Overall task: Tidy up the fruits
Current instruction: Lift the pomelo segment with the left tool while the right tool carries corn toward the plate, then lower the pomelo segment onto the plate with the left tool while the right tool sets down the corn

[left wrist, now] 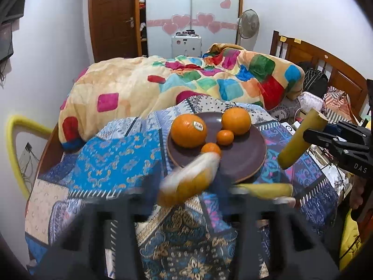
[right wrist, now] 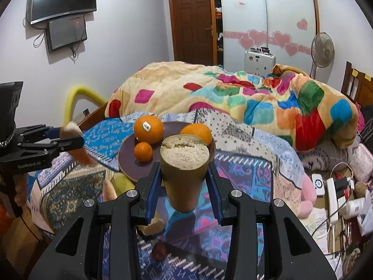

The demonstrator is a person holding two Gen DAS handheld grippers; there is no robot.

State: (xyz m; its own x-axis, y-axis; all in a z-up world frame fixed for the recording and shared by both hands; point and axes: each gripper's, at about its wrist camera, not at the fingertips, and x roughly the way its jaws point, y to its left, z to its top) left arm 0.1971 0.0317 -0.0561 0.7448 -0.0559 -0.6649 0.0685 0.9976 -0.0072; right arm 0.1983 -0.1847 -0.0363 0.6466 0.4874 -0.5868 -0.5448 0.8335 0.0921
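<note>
Right gripper point(right wrist: 184, 175) has its jaws clamped on a thick yellow-brown stalk piece point(right wrist: 184, 163), lifted just in front of the brown plate point(left wrist: 242, 161). Left gripper point(right wrist: 70, 140) pinches a blurred orange-and-white fruit slice point(left wrist: 188, 182) at the plate's near rim, jaws nearly closed. On the plate: two big oranges point(left wrist: 188, 130), two small mandarins point(left wrist: 225, 137), all resting on the patterned bedspread point(left wrist: 112, 163).
</note>
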